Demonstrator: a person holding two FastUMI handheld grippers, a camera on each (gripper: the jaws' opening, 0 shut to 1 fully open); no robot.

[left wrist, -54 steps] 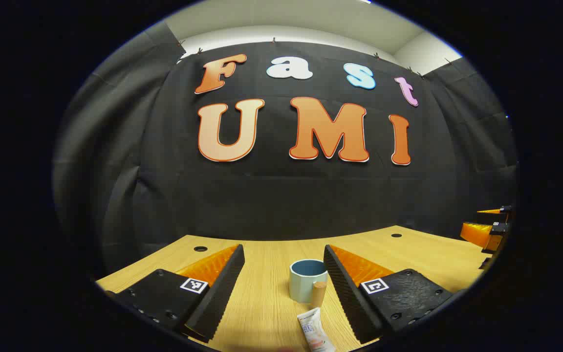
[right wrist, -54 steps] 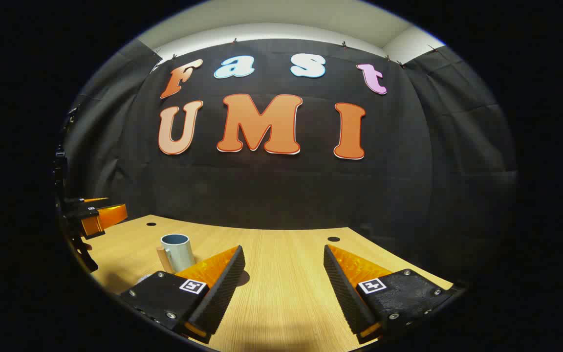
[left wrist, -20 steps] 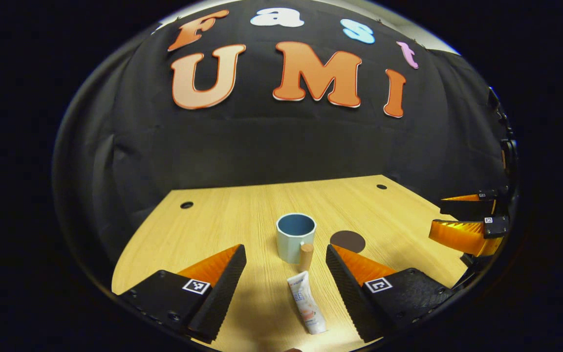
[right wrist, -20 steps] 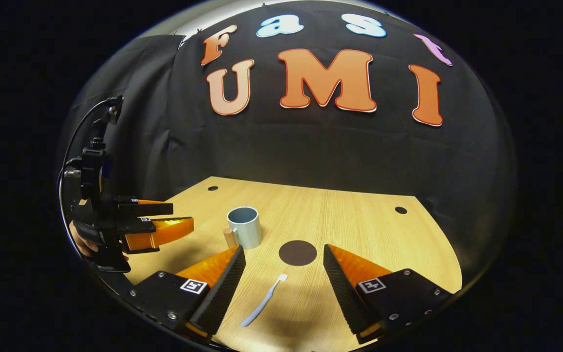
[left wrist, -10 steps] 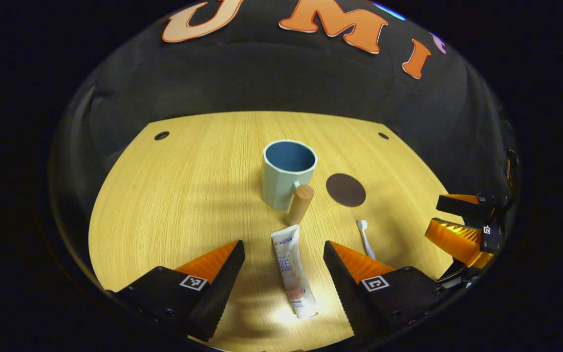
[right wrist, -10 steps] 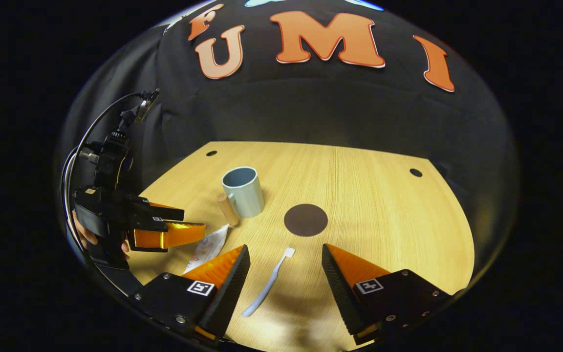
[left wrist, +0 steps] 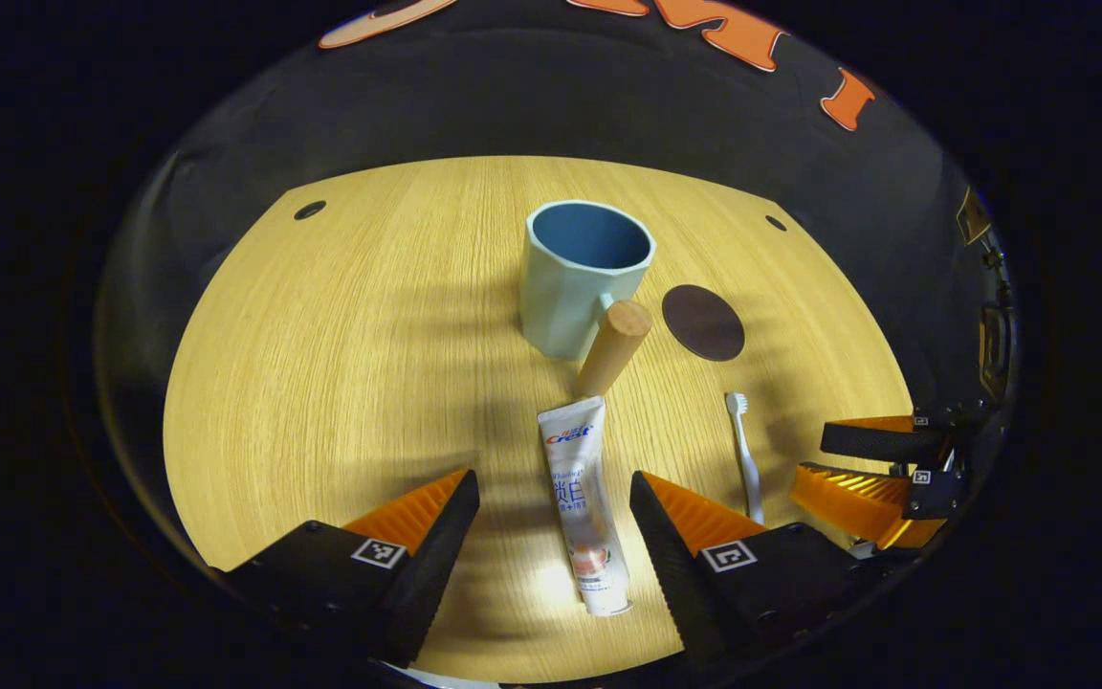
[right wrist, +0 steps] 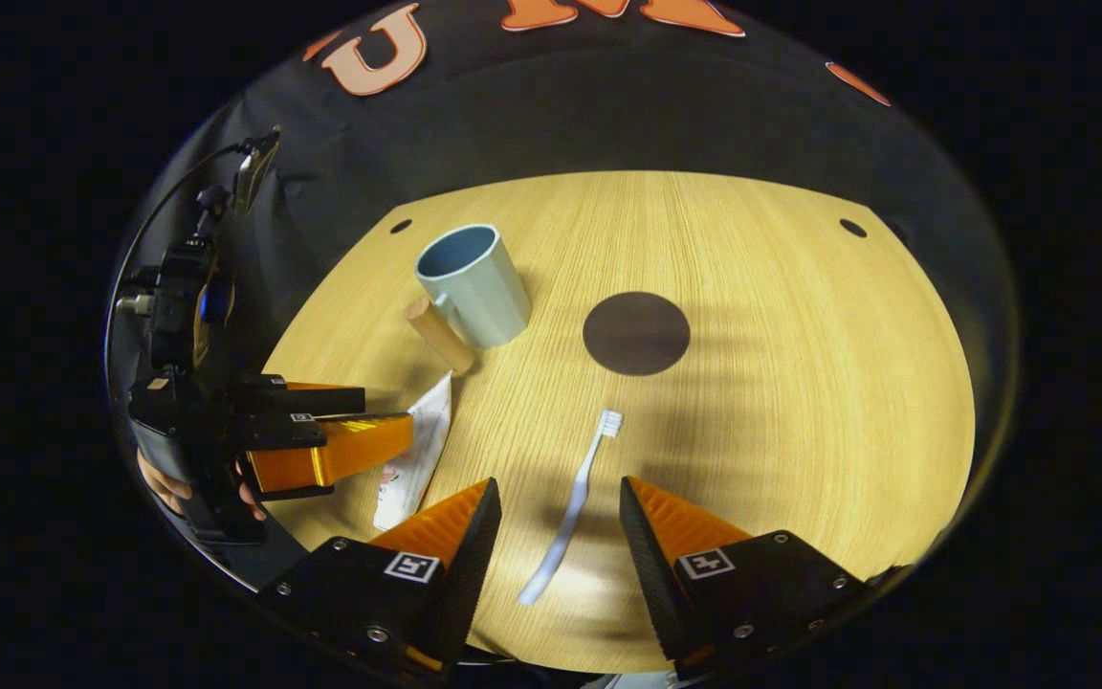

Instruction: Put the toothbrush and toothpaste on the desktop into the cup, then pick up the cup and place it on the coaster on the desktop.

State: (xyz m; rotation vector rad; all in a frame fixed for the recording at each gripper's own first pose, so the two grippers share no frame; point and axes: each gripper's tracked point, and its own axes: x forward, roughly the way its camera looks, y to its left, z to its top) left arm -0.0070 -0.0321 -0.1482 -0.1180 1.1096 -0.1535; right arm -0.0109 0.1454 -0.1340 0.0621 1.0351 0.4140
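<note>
A white toothpaste tube (left wrist: 582, 502) lies flat on the wooden desk, between the fingers of my open left gripper (left wrist: 551, 502), which hovers above it. Beyond it stands a pale blue cup (left wrist: 578, 273) with a wooden handle (left wrist: 614, 348), and a dark round coaster (left wrist: 703, 322) lies to its right. The toothbrush (right wrist: 572, 507) lies between the fingers of my open right gripper (right wrist: 556, 512), bristles toward the coaster (right wrist: 636, 333). The cup (right wrist: 472, 283) and toothpaste (right wrist: 412, 459) show at the left of the right gripper view, beside the left gripper (right wrist: 341, 421).
The wooden desk (left wrist: 341, 335) has small round holes near its back corners and ends at the black cloth wall. A hand (right wrist: 164, 488) holds the left gripper at the left of the right gripper view. The right gripper (left wrist: 871, 459) shows at the left gripper view's right edge.
Both grippers have tilted down and come lower and closer over the desk. The toothpaste now lies between my left fingers and the toothbrush between my right fingers. Nothing on the desk has moved.
</note>
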